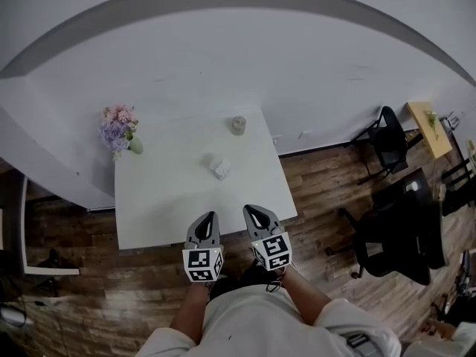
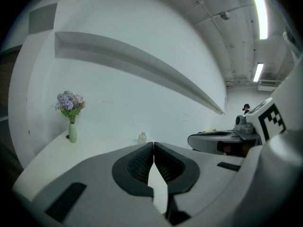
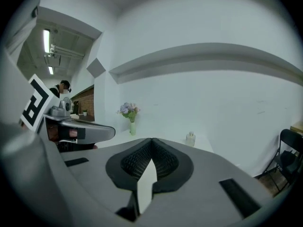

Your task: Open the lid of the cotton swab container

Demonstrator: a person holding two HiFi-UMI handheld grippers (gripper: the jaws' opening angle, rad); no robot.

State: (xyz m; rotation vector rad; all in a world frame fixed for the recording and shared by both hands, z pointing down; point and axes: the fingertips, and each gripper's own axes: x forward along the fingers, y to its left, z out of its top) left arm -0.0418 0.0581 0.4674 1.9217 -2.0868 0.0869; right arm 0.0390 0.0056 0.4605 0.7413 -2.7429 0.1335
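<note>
While the white table takes up the middle of the head view, the 2 grippers sit over its near edge. The left gripper and the right gripper are side by side, each with its jaws pressed together on nothing. A vase of flowers stands at the far left corner, and a small greyish jar stands by the far edge. Smallest is a clear container near the table's middle, well apart from both grippers. I take it for the cotton swab container, though it is too small to show whether its lid is on or off. The scene fits 2 readings: grippers coming in toward a shut container, or drawing back from an opened one. Such a light container would likely skid on the smooth top. Opening it well calls for 1 gripper to pinch the body low and hold it down. The other should take only the lid's edge and lift gently so the swabs do not spill.
</note>
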